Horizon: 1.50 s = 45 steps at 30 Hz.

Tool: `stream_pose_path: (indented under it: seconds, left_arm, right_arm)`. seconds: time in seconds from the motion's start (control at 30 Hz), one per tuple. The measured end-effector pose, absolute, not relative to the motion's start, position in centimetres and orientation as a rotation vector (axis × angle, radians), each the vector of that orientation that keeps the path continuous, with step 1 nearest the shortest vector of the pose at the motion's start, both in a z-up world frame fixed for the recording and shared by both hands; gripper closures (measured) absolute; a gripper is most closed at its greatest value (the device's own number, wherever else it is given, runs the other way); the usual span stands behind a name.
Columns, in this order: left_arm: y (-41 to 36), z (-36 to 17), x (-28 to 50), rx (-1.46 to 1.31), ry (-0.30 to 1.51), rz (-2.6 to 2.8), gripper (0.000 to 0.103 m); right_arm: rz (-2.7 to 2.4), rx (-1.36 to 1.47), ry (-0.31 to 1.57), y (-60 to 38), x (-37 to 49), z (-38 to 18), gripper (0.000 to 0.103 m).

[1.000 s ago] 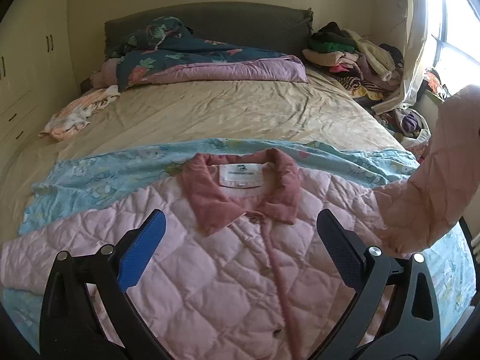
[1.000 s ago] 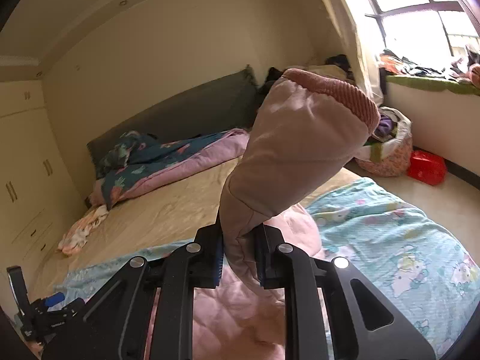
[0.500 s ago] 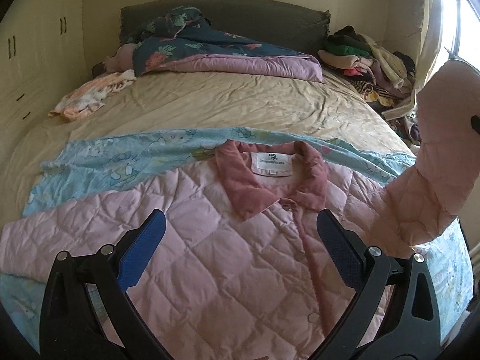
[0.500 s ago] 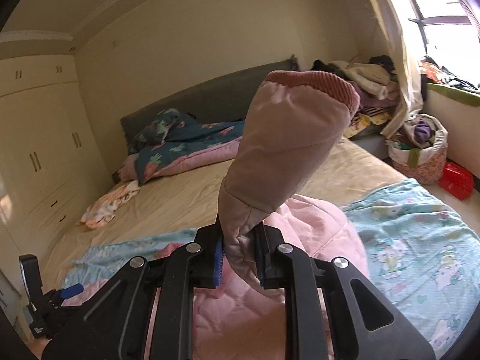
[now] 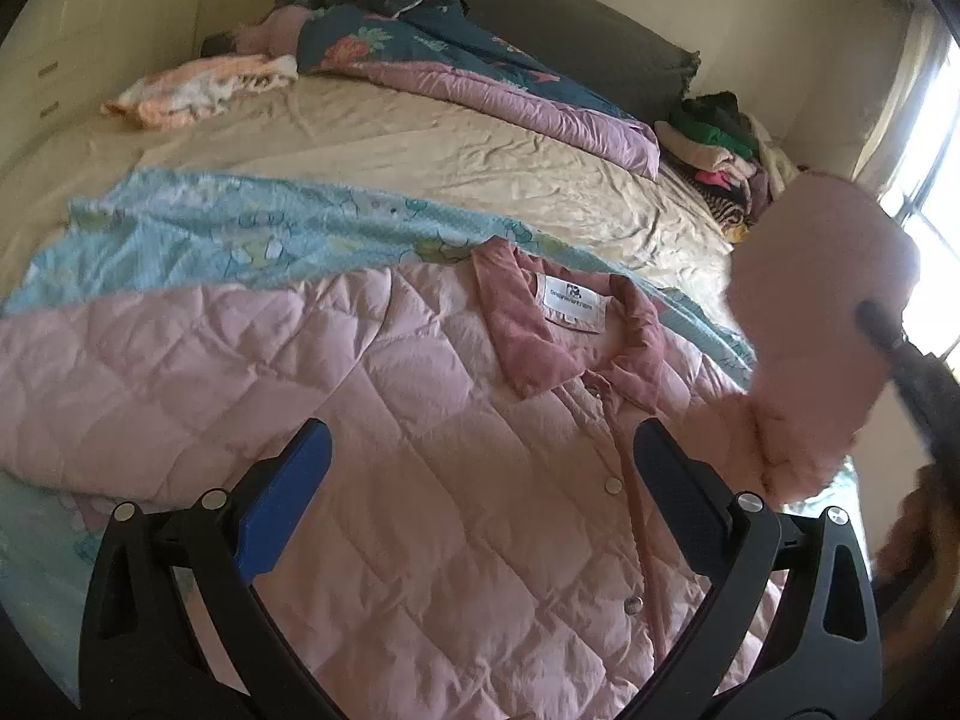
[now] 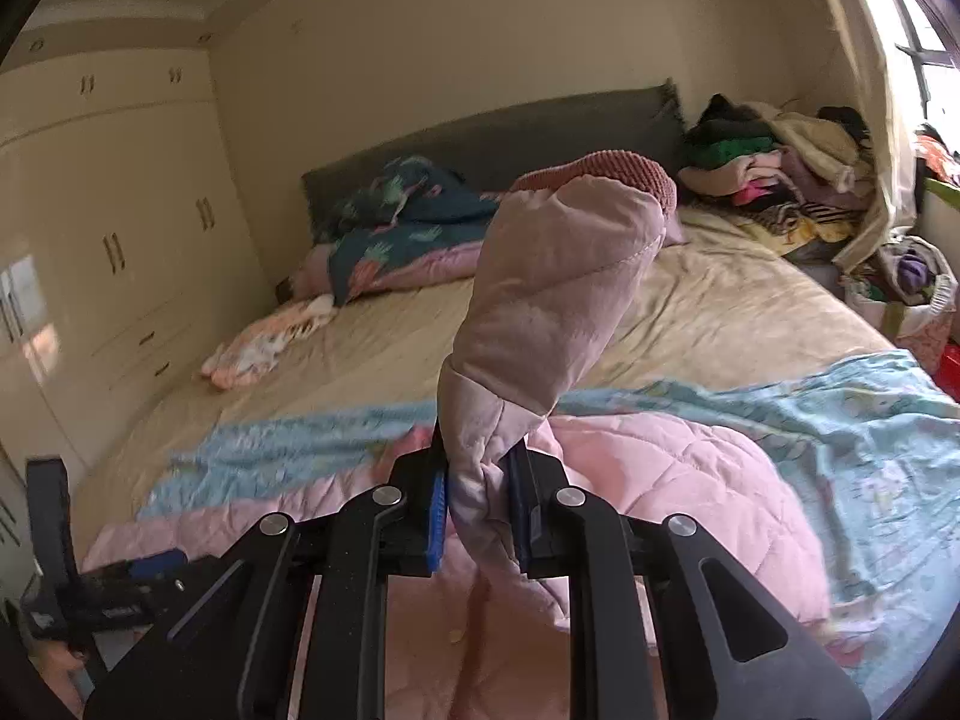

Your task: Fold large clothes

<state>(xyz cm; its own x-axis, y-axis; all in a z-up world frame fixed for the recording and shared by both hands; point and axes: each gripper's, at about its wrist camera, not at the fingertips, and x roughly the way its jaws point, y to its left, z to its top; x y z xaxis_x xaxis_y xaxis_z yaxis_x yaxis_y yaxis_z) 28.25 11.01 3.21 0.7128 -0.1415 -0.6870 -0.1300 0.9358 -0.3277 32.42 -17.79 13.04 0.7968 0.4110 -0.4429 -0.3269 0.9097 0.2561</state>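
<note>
A pink quilted jacket (image 5: 372,420) with a darker pink collar (image 5: 540,336) lies face up on a light blue printed sheet (image 5: 240,228) on the bed. My left gripper (image 5: 480,474) hovers open over the jacket's chest, nothing between its fingers. My right gripper (image 6: 477,516) is shut on the jacket's sleeve (image 6: 540,312), which stands up from the jaws with its ribbed cuff (image 6: 606,168) on top. That lifted sleeve (image 5: 822,324) shows blurred at the right of the left wrist view, over the jacket's body (image 6: 660,480).
A dark floral and mauve duvet (image 5: 456,66) lies bunched at the headboard. A peach and white garment (image 5: 198,90) lies on the tan sheet at far left. A pile of clothes (image 6: 774,168) sits at the bed's far right corner. Cream wardrobes (image 6: 102,252) line the left wall.
The right gripper has carried the lifted sleeve leftward over the jacket's body. The left gripper has shifted across the jacket and rolled, so the collar now sits right of centre. Both grips are unchanged.
</note>
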Motion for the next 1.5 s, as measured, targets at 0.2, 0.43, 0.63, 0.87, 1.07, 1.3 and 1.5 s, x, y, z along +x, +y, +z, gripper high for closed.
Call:
stream_pose_path:
  seconds: [0.2,0.43,0.63,0.87,1.07,1.3,1.5]
  left_arm:
    - [12.8,2.0,28.1,-0.471,0.795,-0.054,0.008]
    - [14.7,0.1,28.6,-0.659,0.83,-0.156,0.008]
    - [17.1,-0.4,28.6,-0.782,0.804,-0.183,0.008]
    - [17.5,-2.0,29.3,-0.838,0.829,-0.19,0.008]
    - [16.4,-5.7,30.6,-0.869,0.926,-0.204,0.009]
    - [13.6,-6.8,31.4,-0.748,0.933,-0.199,0.078]
    - [13.8,-5.7,31.3,-0.651,0.89,-0.164,0.091]
  right_arm:
    - [0.453,0.141,0.593,-12.9,32.6,8.7,0.087]
    - [0.502,0.093,0.704,-8.2,32.5,3.6,0.087]
    - [0.583,-0.029,0.774,-4.4,31.2,0.8,0.077]
    - [0.659,-0.123,0.883,-1.5,29.8,-2.1,0.044]
    - [0.749,-0.047,0.88,-3.4,28.2,-0.6,0.03]
    - [0.575,-0.005,0.839,-11.7,29.9,1.4,0.03]
    - [0.364,0.102,0.881,-19.9,33.6,0.8,0.03]
